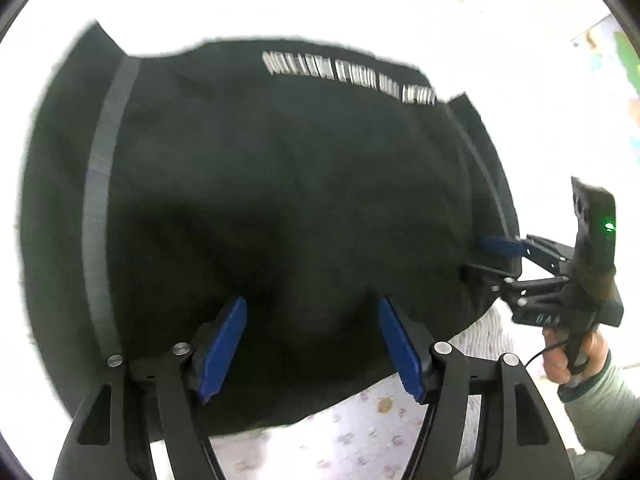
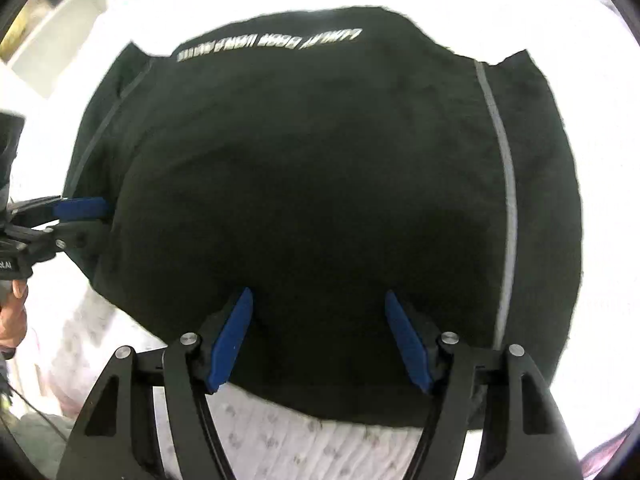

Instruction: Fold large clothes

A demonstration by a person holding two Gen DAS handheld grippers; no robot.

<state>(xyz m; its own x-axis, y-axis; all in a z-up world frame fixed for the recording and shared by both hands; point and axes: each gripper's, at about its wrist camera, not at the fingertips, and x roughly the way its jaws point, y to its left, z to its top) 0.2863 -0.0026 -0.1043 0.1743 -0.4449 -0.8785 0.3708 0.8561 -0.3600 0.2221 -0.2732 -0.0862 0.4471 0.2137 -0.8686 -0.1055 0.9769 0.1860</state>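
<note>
Both hand-held grippers, left (image 1: 312, 340) and right (image 2: 318, 336), gape wide over the black garment (image 1: 260, 200) on patterned bedding (image 1: 360, 432).

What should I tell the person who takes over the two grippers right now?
Left gripper: open, fingers over the near edge of the black garment.
Right gripper: open, also over the near edge, holding nothing.
The garment lies spread on the patterned bed sheet, white lettering at the far side.
Done: garment laid out.
Left: grasp the near edge and fold, probably toward the lettering.
</note>
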